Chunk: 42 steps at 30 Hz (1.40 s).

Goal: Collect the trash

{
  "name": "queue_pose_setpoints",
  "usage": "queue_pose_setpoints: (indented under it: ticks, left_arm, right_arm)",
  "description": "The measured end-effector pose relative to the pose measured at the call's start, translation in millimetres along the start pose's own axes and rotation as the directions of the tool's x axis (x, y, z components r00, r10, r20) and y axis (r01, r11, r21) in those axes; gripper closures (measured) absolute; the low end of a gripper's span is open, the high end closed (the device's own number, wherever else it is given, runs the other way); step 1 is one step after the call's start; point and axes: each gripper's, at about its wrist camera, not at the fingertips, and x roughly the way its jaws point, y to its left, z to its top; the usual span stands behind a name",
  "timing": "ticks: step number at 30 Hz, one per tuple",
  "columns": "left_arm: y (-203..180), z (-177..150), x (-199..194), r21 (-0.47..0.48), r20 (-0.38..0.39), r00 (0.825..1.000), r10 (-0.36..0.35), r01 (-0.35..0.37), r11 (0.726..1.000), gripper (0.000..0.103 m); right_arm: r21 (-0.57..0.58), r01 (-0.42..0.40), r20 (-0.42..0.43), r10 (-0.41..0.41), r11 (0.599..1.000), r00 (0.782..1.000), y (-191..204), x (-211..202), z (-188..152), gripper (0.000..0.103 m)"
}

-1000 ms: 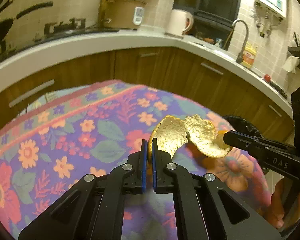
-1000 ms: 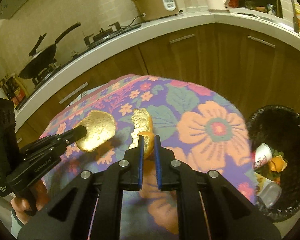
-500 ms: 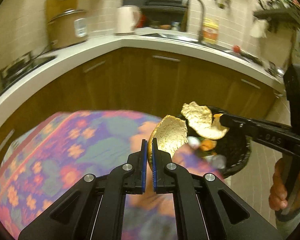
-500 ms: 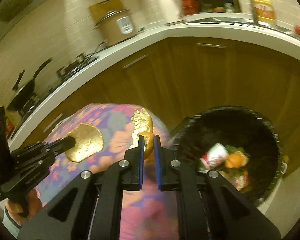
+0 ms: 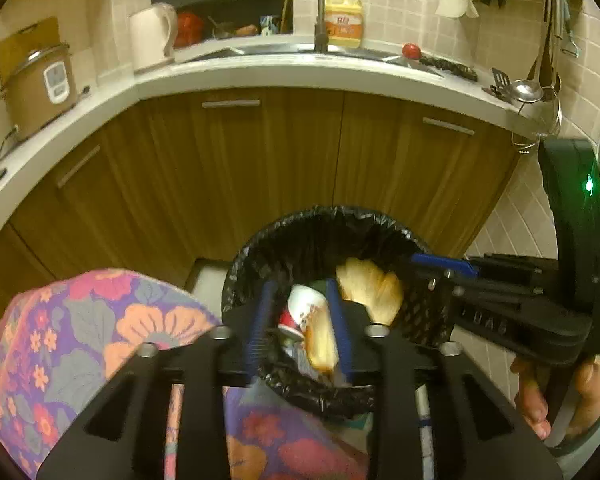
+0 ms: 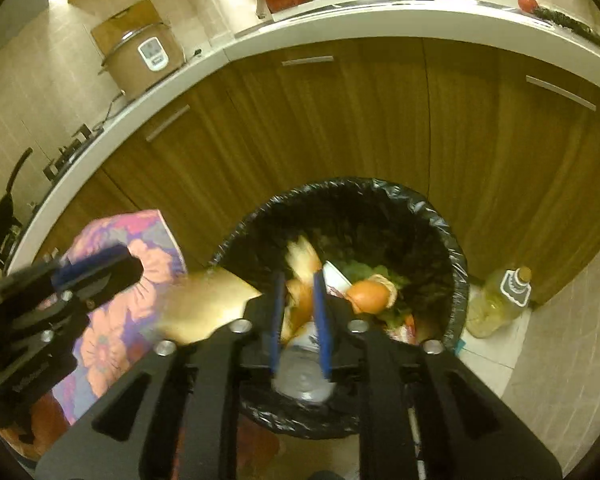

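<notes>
A round bin with a black liner stands on the floor below both grippers. My left gripper is open above it, and a blurred peel piece drops between its fingers. My right gripper is open too, with a peel piece falling free between its fingers. The other peel shows beside the right gripper's tips in the left wrist view, and the left gripper's released peel shows blurred in the right wrist view. The bin holds a cup, an orange peel and other trash.
The floral-clothed table lies left of the bin. Wooden cabinets and a white counter curve behind. A plastic bottle stands on the floor right of the bin. The hand holding the right gripper is at lower right.
Both grippers moved from over the table to above the bin and opened. The two peel pieces left the fingers and are falling into the bin.
</notes>
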Motion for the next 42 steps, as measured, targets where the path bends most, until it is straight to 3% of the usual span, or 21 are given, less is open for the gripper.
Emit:
queue_pose_setpoints:
  ticks: [2,7,14,20,26,28,32,36,42]
  left_arm:
    - [-2,0,-6,0.006,0.018,1.0,-0.005,0.005,1.0,0.07]
    - [3,-1,-29,-0.019,0.078,0.997,-0.004,0.005,1.0,0.064]
    - [24,-27,-84,-0.111,0.186,0.982,0.037,-0.017,0.994,0.056]
    - [55,-60,-131,-0.238,0.257,0.945,0.202,-0.141,0.961,0.052]
    - [77,-93,-161,-0.352,0.254,0.896,0.365,-0.266,0.897,0.052]
    - [81,-101,-166,-0.383,0.244,0.892,0.382,-0.273,0.882,0.052]
    - [84,-111,-166,-0.385,0.247,0.886,0.392,-0.281,0.879,0.052]
    - [90,-115,-158,-0.397,0.236,0.9,0.367,-0.256,0.882,0.052]
    - [93,-121,-160,-0.399,0.243,0.895,0.373,-0.258,0.88,0.05]
  right_arm:
    - [-0.006,0.011,0.033,-0.011,1.0,0.999,0,-7,-2,0.042]
    - [-0.027,-0.02,0.083,0.022,0.999,0.996,10,-26,-7,0.042]
    - [-0.129,-0.015,0.177,0.038,0.992,0.984,59,-58,-25,0.04]
    - [-0.173,-0.016,0.234,0.057,0.985,0.97,101,-72,-43,0.039]
    - [-0.218,0.007,0.298,0.06,0.976,0.953,137,-78,-63,0.039]
    - [-0.226,0.018,0.315,0.056,0.974,0.948,144,-77,-68,0.039]
    - [-0.243,0.038,0.335,0.047,0.969,0.941,156,-74,-76,0.039]
    - [-0.244,0.042,0.321,0.04,0.969,0.946,160,-68,-76,0.039]
    - [-0.26,0.066,0.328,0.024,0.963,0.944,165,-62,-75,0.039]
